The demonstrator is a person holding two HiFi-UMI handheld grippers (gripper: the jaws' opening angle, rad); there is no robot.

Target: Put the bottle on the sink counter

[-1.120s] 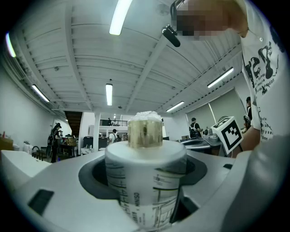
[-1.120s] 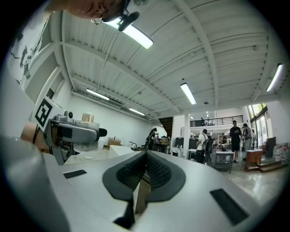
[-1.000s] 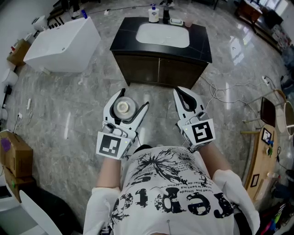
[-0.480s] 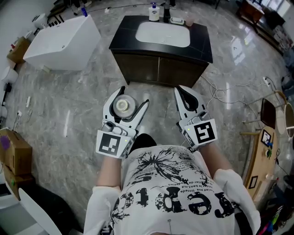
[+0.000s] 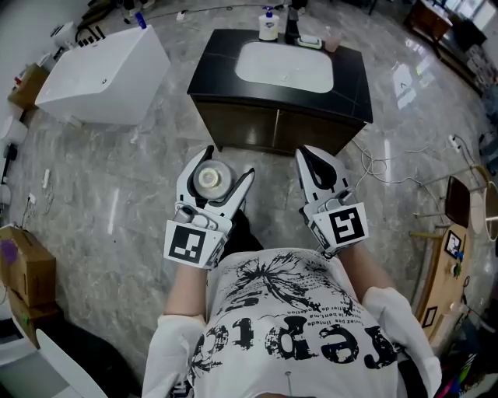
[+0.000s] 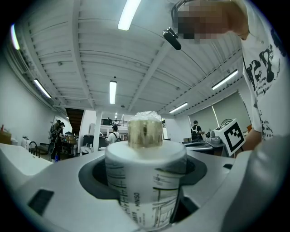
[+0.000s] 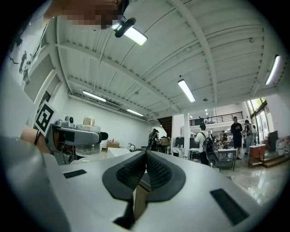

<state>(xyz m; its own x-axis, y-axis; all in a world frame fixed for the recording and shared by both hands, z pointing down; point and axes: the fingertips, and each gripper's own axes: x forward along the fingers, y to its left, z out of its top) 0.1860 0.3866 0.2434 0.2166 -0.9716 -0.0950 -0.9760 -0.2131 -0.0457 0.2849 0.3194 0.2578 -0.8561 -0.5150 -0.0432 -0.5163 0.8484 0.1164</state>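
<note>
My left gripper is shut on a white-labelled bottle with a pale cap, held upright above the floor in front of the person's chest. In the left gripper view the bottle fills the space between the jaws. My right gripper is beside it, shut with its dark pads touching and nothing between them. The sink counter, black with a white basin, stands ahead at the top of the head view. From the right gripper view the left gripper with the bottle shows at the left.
On the counter's back edge stand a soap dispenser, a dark tap and a small cup. A white bathtub sits to the left of the cabinet. Cables lie on the marble floor to the right. Cardboard boxes stand at far left.
The sink counter has shifted slightly right and lower in the head view. Both grippers keep their places and the bottle stays held.
</note>
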